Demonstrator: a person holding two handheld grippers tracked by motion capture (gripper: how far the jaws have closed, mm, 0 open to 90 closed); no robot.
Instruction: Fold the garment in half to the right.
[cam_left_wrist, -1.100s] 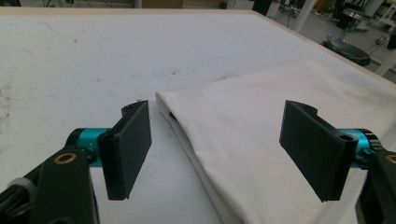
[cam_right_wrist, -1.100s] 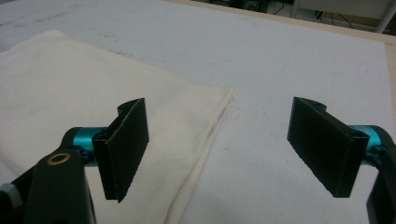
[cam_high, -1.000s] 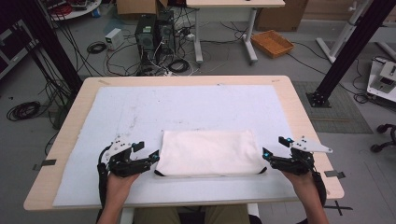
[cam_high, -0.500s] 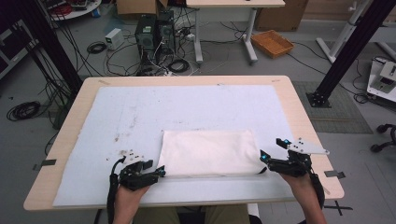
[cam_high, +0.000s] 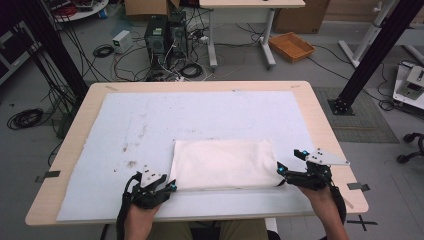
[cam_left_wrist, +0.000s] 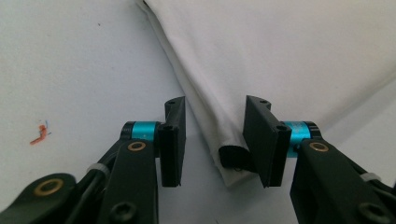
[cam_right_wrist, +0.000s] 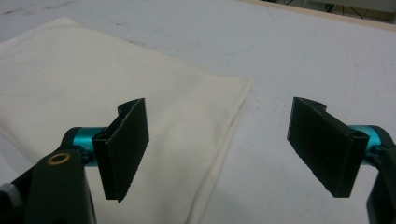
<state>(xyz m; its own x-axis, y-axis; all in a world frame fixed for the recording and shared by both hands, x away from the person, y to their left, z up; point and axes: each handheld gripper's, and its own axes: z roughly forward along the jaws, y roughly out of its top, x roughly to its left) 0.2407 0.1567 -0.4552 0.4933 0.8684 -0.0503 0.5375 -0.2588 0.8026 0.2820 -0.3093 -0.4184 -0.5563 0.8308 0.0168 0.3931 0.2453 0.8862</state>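
A folded white cloth (cam_high: 225, 162) lies flat on the white mat (cam_high: 200, 115), near the table's front edge. My left gripper (cam_high: 171, 186) sits at the cloth's near left corner. In the left gripper view that corner of the cloth (cam_left_wrist: 280, 46) reaches in between the jaws of the left gripper (cam_left_wrist: 215, 105). The jaws have just been closing, and a gap still shows beside the left pad. My right gripper (cam_high: 281, 175) rests at the cloth's right edge. In the right gripper view the right gripper (cam_right_wrist: 218, 105) stands wide open, straddling the edge of the cloth (cam_right_wrist: 70, 70) without touching it.
Brownish stains mark the mat (cam_high: 131, 162) left of the cloth. The wooden table (cam_high: 320, 125) shows bare rim around the mat. Beyond it on the floor are computer towers (cam_high: 162, 35), cables, an orange tray (cam_high: 291, 46) and black frame posts (cam_high: 372, 55).
My left gripper has slid toward the near edge and a little right, to the cloth's near left corner, and its jaws have narrowed. The right gripper and the cloth have stayed put.
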